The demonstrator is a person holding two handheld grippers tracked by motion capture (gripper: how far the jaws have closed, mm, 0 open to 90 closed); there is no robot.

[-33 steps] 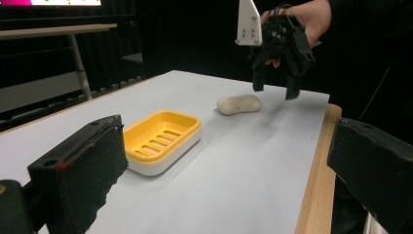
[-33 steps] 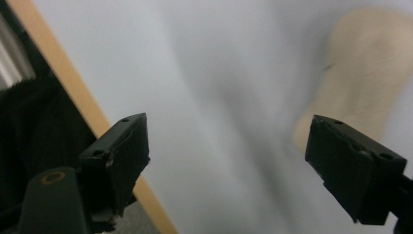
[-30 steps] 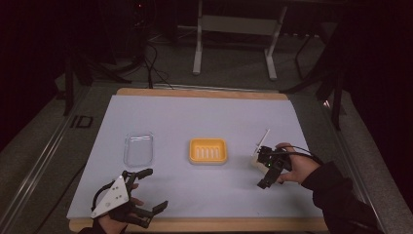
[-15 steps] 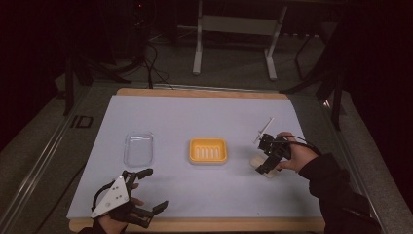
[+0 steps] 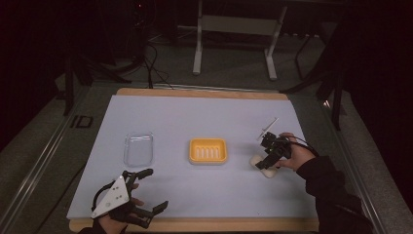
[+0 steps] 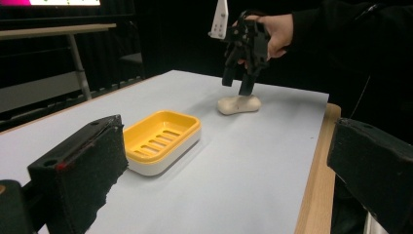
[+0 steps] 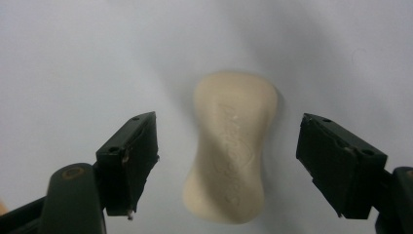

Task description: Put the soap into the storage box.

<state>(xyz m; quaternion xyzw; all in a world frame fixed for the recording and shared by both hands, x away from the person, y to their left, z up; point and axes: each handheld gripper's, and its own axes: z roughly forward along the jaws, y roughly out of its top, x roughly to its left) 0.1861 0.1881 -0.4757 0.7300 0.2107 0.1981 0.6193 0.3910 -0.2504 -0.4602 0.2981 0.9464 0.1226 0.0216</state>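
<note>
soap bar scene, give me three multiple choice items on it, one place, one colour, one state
1. Where does the soap bar lie?
A. in the soap dish
B. on the table, right of the soap dish
C. in the clear lid

2. What colour is the inside of the soap dish?
A. yellow
B. green
C. red

3. How is the right claw?
A. shut on the soap bar
B. open, jaws either side of the soap bar
C. shut, empty

Key: 1 B, the high view shows it on the table beside the dish; 2 A, the tray is yellow; 3 B, the right gripper view shows gaps at both jaws.

Cream waisted soap bar [image 7: 231, 151] lies flat on the table [image 5: 195, 117].
</note>
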